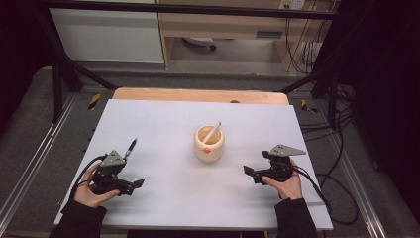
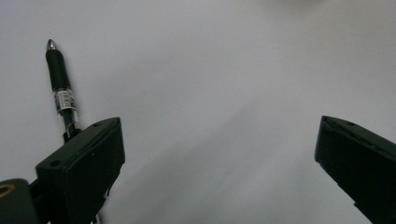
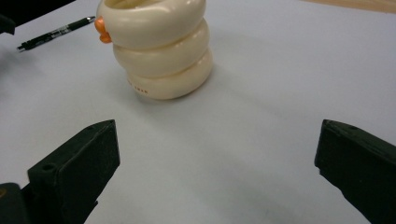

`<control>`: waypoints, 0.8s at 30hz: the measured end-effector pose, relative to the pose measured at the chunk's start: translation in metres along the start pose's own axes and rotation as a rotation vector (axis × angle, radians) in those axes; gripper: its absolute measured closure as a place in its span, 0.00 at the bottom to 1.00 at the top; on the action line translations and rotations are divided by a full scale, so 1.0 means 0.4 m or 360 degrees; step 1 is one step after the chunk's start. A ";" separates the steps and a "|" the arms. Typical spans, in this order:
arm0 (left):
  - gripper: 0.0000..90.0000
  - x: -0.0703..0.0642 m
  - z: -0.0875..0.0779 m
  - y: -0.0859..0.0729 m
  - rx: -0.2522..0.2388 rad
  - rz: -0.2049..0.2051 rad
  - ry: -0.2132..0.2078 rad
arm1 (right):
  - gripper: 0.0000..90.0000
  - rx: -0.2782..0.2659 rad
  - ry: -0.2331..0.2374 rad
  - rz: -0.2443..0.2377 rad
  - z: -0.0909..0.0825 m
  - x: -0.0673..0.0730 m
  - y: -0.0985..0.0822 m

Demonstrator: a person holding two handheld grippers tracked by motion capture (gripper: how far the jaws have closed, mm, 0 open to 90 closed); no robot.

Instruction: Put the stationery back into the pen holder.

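From my remote seat I have both tools resting low over the white tabletop [image 1: 163,198]. My left hand-held gripper [image 1: 132,185] sits near the front left corner, its jaws spread wide and released, with nothing between them; in the left gripper view the bare white surface lies between the two black jaws. A black pen [image 1: 131,148] lies flat on the tabletop just beyond that gripper, its tip pointing away from me and slightly to the right. In the left gripper view the pen [image 2: 60,88] runs up from behind the jaw at the left of the picture, silver tip at the far end, and it sits outside the gap rather than inside it.

My right hand-held gripper [image 1: 251,173] is at the front right, also released, jaws wide apart and holding nothing. It points toward the cream ringed pen holder [image 1: 209,144], which stands upright near the middle of the tabletop, well apart from both grippers. A white pen [image 1: 213,132] stands tilted inside it, its upper end leaning to the right past the rim. In the right gripper view the holder [image 3: 161,51] shows three stacked bulging rings with a small orange knob [image 3: 101,29] on its side, and the black pen [image 3: 53,33] lies beyond it.
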State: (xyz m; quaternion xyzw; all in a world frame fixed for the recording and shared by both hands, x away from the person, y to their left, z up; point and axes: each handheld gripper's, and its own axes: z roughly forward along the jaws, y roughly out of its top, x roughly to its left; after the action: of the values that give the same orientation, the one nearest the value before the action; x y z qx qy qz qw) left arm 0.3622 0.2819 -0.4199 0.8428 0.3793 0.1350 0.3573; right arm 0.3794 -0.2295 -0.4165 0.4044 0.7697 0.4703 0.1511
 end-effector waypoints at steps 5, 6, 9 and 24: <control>0.02 0.010 -0.003 0.004 0.0010 -0.0007 0.0013 | 0.01 0.0026 0.0014 0.0003 -0.005 -0.008 -0.023; 0.02 0.012 -0.004 0.005 0.0013 -0.0011 0.0011 | 0.01 0.0035 0.0016 0.0002 -0.005 -0.009 -0.026; 0.02 0.018 -0.006 0.009 0.0010 -0.0012 0.0021 | 0.01 0.0050 0.0015 0.0000 -0.009 -0.011 -0.034; 0.02 0.052 0.004 0.042 0.0039 -0.0051 0.0051 | 0.01 0.0058 0.0011 -0.0002 -0.032 -0.027 -0.071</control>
State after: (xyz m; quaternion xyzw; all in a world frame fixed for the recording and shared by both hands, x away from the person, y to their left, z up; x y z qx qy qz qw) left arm 0.3863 0.2887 -0.4101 0.8385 0.4002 0.1381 0.3430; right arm 0.3648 -0.2519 -0.4354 0.4048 0.7790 0.4574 0.1413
